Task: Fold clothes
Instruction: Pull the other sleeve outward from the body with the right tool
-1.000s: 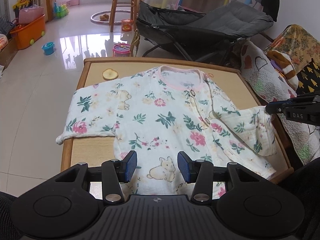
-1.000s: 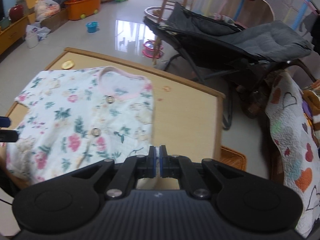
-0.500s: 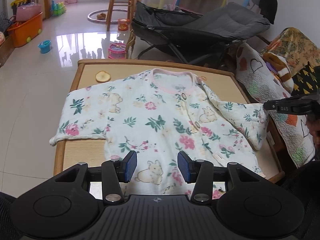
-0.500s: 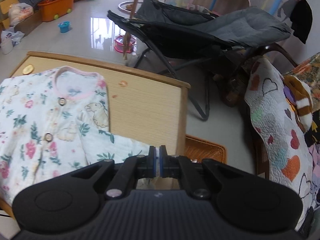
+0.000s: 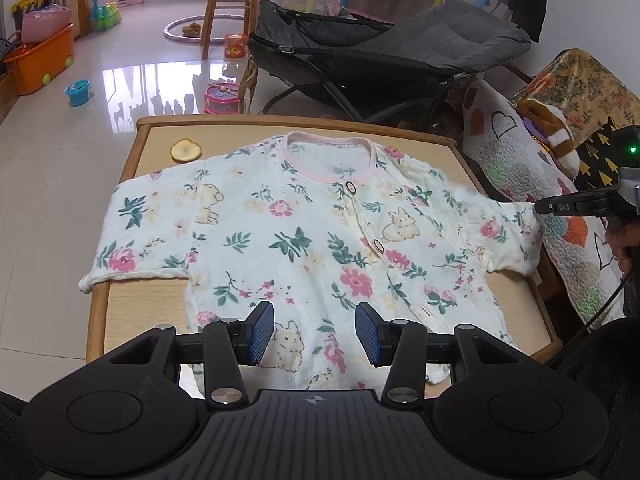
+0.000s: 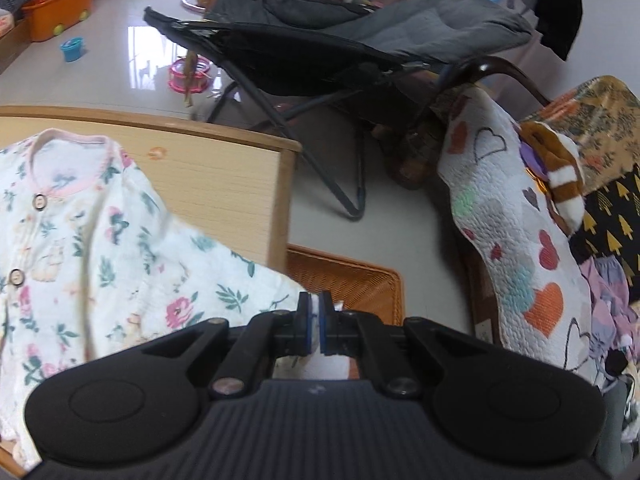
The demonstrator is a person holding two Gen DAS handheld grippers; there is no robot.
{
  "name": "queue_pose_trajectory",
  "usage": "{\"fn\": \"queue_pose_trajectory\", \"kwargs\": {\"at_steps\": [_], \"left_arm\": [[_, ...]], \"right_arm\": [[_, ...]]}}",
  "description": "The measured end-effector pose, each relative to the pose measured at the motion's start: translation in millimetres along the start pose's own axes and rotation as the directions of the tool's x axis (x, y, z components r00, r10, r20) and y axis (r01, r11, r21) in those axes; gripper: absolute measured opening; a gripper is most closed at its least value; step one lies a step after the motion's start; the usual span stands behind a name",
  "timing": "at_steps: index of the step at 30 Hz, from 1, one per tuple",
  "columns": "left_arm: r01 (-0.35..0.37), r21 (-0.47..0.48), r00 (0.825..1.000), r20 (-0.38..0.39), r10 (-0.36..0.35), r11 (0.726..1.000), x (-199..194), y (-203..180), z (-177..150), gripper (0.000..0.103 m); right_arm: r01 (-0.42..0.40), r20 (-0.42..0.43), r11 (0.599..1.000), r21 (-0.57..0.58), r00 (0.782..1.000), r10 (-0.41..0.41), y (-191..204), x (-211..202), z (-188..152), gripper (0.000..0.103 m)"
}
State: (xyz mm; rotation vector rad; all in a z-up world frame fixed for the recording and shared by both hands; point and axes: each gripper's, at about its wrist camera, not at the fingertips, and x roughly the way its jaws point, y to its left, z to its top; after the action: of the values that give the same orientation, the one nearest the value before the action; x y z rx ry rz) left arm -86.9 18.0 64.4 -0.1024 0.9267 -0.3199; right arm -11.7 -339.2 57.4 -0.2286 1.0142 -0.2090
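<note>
Though the floral baby top [image 5: 304, 236] lies flat and unfolded on the tabletop [image 5: 140, 312], the right tongs [image 6: 314, 322] pinch its sleeve cuff while the left tongs [image 5: 314, 338] hover spread above its hem, so every fold remains.

The right tool [image 6: 314, 322] is pinching the white cuff of one sleeve of the floral baby shirt [image 6: 92, 248] between its closed blue pads. The sleeve is reaching past the right edge of the wooden desk [image 6: 224, 184], above a woven orange basket [image 6: 352, 280] on the floor. The rest of the shirt is lying on the desk, pink collar at the far side. A dark folding chair [image 6: 340, 52] is standing beyond the desk.
</note>
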Motion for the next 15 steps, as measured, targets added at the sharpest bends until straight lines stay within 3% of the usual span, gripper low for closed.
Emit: {"fn": "queue_pose_trajectory", "kwargs": {"at_steps": [15], "left_arm": [[0.000,0.001,1.000,-0.015,0.000,1.000,7.8,-0.1,-0.5,0.048]], "right_arm": [[0.085,0.068,0.995,0.044,0.994,-0.087,-10.5,-0.4,5.1,0.004]]}}
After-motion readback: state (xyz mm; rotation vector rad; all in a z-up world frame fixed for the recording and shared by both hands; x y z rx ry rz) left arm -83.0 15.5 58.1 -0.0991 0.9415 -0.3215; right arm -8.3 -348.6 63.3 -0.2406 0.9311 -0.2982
